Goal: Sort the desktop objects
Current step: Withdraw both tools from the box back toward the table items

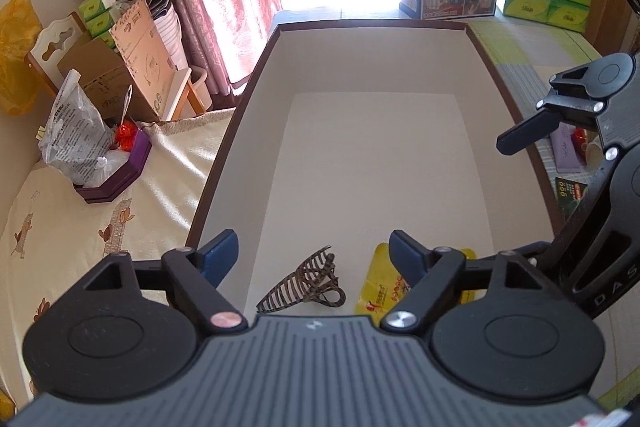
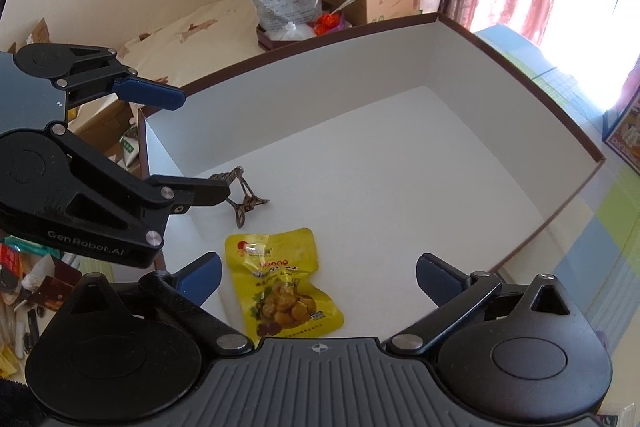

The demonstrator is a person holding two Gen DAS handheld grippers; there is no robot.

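Release is the step in hand: your left tool [image 1: 314, 259] and right tool [image 2: 318, 277] both stand wide apart with nothing between the pads. The hair claw [image 1: 308, 285] and the yellow snack pouch [image 2: 282, 283] lie side by side on the floor of the white box [image 2: 520, 131], near its corner. Next, I judge, you lift both tools clear of the box wall and go to the clutter [image 2: 24, 291] beside it for another object.
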